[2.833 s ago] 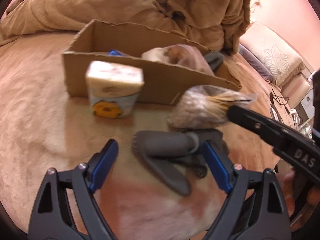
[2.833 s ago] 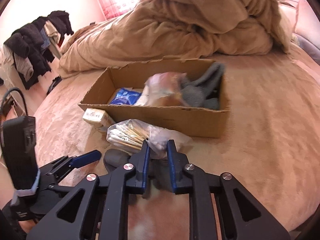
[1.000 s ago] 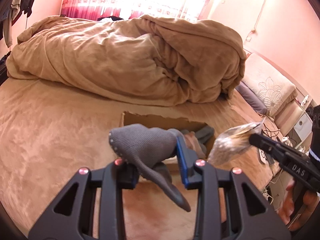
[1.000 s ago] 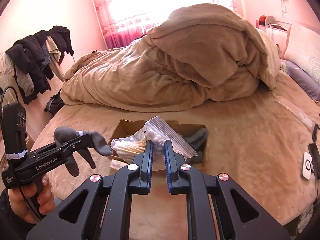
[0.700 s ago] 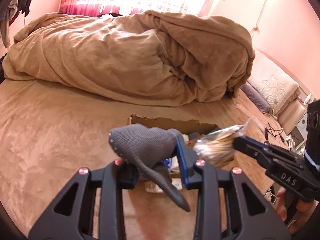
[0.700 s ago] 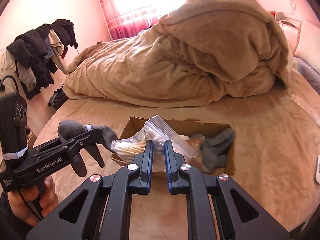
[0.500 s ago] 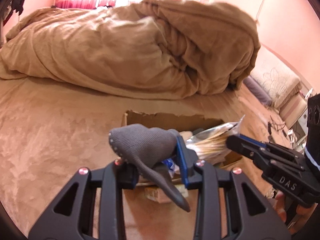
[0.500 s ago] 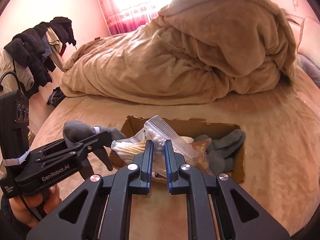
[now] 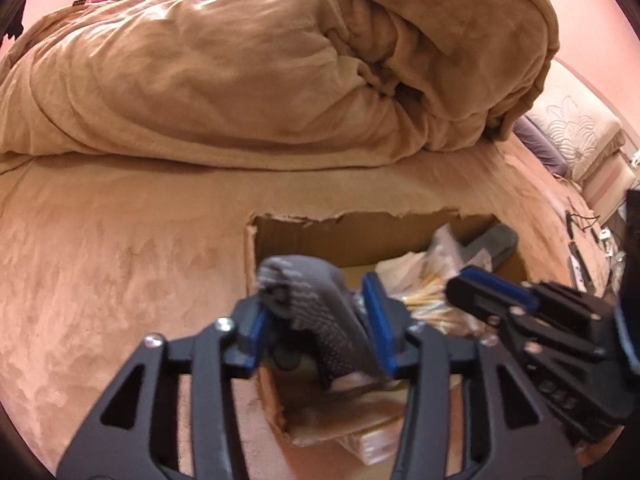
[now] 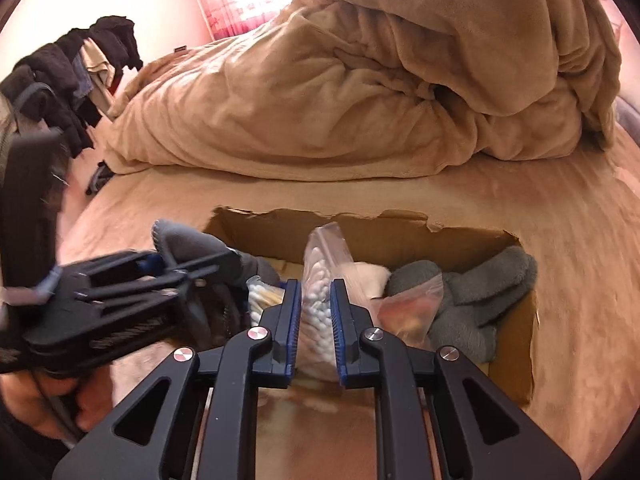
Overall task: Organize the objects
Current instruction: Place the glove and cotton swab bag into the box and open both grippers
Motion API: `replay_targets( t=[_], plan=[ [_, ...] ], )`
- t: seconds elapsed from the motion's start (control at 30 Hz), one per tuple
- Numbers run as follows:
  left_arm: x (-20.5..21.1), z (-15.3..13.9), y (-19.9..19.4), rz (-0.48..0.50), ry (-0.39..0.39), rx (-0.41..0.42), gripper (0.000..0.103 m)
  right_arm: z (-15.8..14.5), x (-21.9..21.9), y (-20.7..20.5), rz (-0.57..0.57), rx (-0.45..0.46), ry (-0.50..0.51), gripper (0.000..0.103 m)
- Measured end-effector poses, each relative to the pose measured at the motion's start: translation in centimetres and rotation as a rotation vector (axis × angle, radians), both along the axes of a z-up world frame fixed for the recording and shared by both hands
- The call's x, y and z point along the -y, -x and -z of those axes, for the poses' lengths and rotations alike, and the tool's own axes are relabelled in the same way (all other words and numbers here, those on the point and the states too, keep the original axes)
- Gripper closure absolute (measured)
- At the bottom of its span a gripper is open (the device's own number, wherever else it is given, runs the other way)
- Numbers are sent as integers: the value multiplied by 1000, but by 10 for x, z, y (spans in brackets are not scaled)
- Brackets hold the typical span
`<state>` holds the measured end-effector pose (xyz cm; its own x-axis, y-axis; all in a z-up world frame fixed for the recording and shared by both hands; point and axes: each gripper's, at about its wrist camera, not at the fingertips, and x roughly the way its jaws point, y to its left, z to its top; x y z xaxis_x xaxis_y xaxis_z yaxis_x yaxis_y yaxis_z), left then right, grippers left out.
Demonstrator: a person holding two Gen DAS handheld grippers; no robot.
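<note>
Left gripper (image 9: 318,326): we see one, nearest in the left wrist view; its jaws have just been opening and stand spread, with one grey dotted glove (image 9: 316,312) between them, drooping over the near left corner of the box; whether a pad touches it we cannot tell.
Right gripper (image 10: 314,326): one; its jaws pinch one clear zip bag of cotton swabs (image 10: 318,280), held upright above the near edge of the box.
Hand (image 10: 48,404): one shows, low on the left of the right wrist view, gripping the left tool's handle.
Cardboard box (image 10: 516,360): one, open-topped with torn edges, sitting on the bed (image 10: 560,208).
Inside the box: one grey fuzzy item (image 10: 480,296) at the right end, one small clear bag with orange-brown contents (image 10: 408,308) beside it, something pale (image 10: 370,276) behind the swab bag.
Beside the box: one small flat pack (image 9: 376,442) lies against its near wall.
Duvet (image 9: 280,60): one tan heap beyond the box.
Pillows (image 9: 576,140): we count one patterned, far right.
Hanging clothes (image 10: 76,68): one dark cluster, far left.
</note>
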<state>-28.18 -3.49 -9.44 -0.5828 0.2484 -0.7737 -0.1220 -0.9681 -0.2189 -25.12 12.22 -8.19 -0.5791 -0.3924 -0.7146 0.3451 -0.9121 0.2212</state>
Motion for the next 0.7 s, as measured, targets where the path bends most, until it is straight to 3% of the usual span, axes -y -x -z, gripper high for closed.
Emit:
replay_targets(
  t=[0.07, 0.13, 0.2, 0.27, 0.43, 0.57, 0.7],
  plan=[
    [-1, -5, -4, 12, -17, -5, 42, 4, -3, 4, 11, 10, 9, 87],
    [-3, -10, -9, 16, -12, -12, 41, 2, -7, 4, 16, 14, 32, 79],
    [-1, -16, -16, 6, -8, -19, 41, -3, -13, -2, 37, -2, 41, 52],
    [4, -24, -25, -10, -12, -29, 41, -10, -20, -9, 58, -22, 55, 45],
    [14, -46, -51, -37, -16, -61, 40, -25, -29, -27, 80, -41, 49, 41],
    [23, -62, -76, -45, -40, -99, 24, -36, -27, -44, 72, -53, 42, 41],
    [31, -70, -96, -58, -56, -116, 24, -43, -21, -62, 58, -65, 31, 41]
  ],
)
